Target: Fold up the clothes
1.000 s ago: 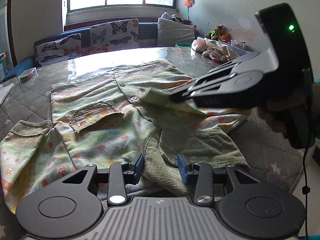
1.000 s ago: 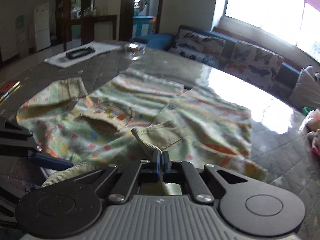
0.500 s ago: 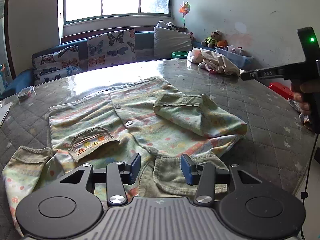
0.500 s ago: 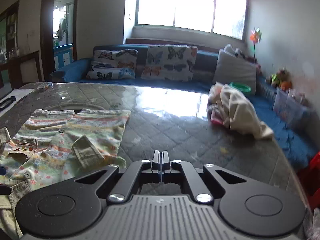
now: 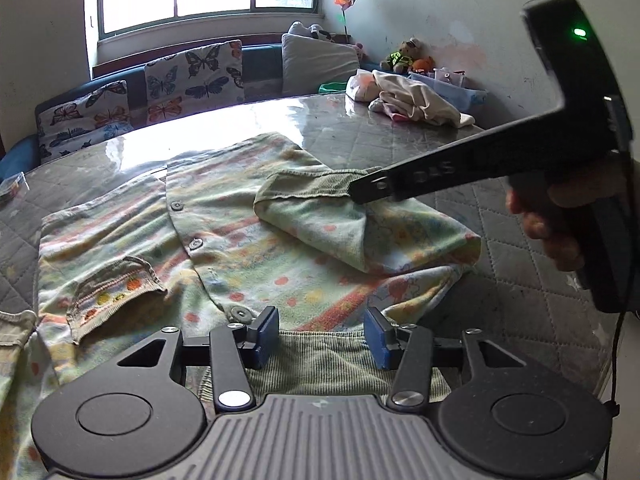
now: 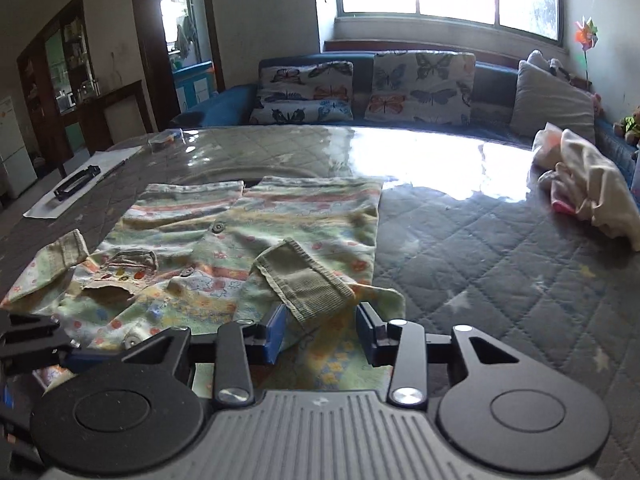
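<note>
A pale green printed button shirt [image 5: 248,248] lies spread on the quilted table [image 5: 500,216]. One sleeve is folded across its front, its corduroy cuff [image 6: 308,280] on top. My right gripper [image 6: 322,332] is opening. The cuff's near end lies between its blue pads [image 6: 276,330], which do not press on it. In the left wrist view the right gripper [image 5: 362,192] reaches in from the right to the cuff [image 5: 316,186], held by a hand [image 5: 556,236]. My left gripper [image 5: 322,336] is also opening, over the corduroy collar [image 5: 320,364], gripping nothing. The other sleeve [image 6: 52,264] lies out to the left.
A heap of pale clothes [image 6: 592,184] lies at the table's far right. A black object on white paper [image 6: 76,184] and a small clear box [image 6: 164,140] sit far left. A sofa with butterfly cushions [image 5: 192,72] runs behind the table. The table's edge [image 5: 592,344] is close on the right.
The right gripper was shut on the sleeve, let it go folded over the shirt, swung away shut, and is back at the cuff with jaws apart. The left jaws have widened a little.
</note>
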Tool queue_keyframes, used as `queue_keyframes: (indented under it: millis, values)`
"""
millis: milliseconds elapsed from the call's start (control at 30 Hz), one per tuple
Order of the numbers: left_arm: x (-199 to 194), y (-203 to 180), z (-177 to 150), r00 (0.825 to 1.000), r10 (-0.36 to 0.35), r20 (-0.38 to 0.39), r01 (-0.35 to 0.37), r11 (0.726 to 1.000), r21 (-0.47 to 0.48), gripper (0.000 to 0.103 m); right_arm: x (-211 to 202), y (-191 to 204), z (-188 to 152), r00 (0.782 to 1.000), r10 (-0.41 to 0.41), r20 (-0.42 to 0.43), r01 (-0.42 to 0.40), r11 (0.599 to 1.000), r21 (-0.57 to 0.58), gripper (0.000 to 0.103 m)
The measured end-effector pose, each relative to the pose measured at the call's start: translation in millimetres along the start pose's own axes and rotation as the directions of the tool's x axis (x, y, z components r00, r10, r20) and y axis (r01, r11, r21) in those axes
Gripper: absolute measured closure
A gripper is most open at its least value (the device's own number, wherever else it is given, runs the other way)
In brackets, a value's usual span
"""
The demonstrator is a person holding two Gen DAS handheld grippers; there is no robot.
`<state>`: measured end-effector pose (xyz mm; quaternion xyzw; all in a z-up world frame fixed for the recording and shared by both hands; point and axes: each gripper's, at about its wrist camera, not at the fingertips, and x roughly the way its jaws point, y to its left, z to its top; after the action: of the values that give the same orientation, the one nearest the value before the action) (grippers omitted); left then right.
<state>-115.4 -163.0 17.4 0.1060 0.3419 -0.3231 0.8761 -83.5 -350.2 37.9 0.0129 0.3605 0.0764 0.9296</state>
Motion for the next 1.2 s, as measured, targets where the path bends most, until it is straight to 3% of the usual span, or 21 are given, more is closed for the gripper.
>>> queue_keyframes:
  millis: [133, 200, 267, 500, 733, 833, 900, 967, 1000, 1033, 1200]
  values:
    - [0, 1, -2, 1.0, -0.007, 0.006, 0.007, 1.0, -0.005, 0.049, 16, 1, -4, 1.0, -0.01, -0.021, 0.011, 1.0, 0.027, 0.073]
    - [0, 1, -2, 1.0, -0.006, 0.006, 0.006, 1.0, -0.004, 0.049, 15, 1, -4, 1.0, -0.01, -0.008, 0.01, 1.0, 0.03, 0.089]
    - [-1, 0, -3, 1.0, -0.004, 0.007, 0.004, 1.0, -0.002, 0.048, 8, -2, -4, 1.0, -0.008, 0.015, 0.007, 0.999, 0.042, 0.094]
    - [-1, -2, -3, 1.0, 0.007, 0.003, -0.007, 1.0, 0.007, 0.046, -42, -42, 6, 0.979, -0.157, 0.132, 0.148, 0.986, 0.073, 0.096]
    - [0, -3, -2, 1.0, 0.014, 0.0, -0.014, 1.0, 0.018, 0.044, -79, -115, -2, 0.906, -0.401, 0.133, 0.382, 0.912, 0.148, 0.097]
    - [1, -4, -1, 1.0, 0.015, -0.002, -0.015, 1.0, 0.025, 0.042, -77, -141, -11, 0.876, -0.475, 0.076, 0.458, 0.872, 0.174, 0.097]
    - [2, -5, -1, 1.0, 0.018, -0.004, -0.017, 0.999, 0.029, 0.042, -72, -159, -20, 0.866, -0.499, 0.019, 0.484, 0.848, 0.214, 0.087]
    - [2, -5, -1, 1.0, 0.018, -0.006, -0.018, 0.999, 0.031, 0.042, -67, -167, -27, 0.838, -0.545, -0.017, 0.535, 0.816, 0.216, 0.084]
    - [2, -5, 0, 1.0, 0.018, -0.007, -0.018, 0.999, 0.032, 0.042, -66, -169, -30, 0.835, -0.549, -0.025, 0.541, 0.812, 0.218, 0.084]
    - [2, -5, 0, 1.0, 0.018, -0.008, -0.018, 0.999, 0.035, 0.042, -66, -170, -32, 0.837, -0.546, -0.029, 0.538, 0.813, 0.225, 0.084]
    - [-1, -5, 7, 1.0, 0.011, -0.007, -0.01, 1.0, 0.029, 0.037, -62, -146, -27, 0.893, -0.449, 0.01, 0.44, 0.879, 0.186, 0.074]
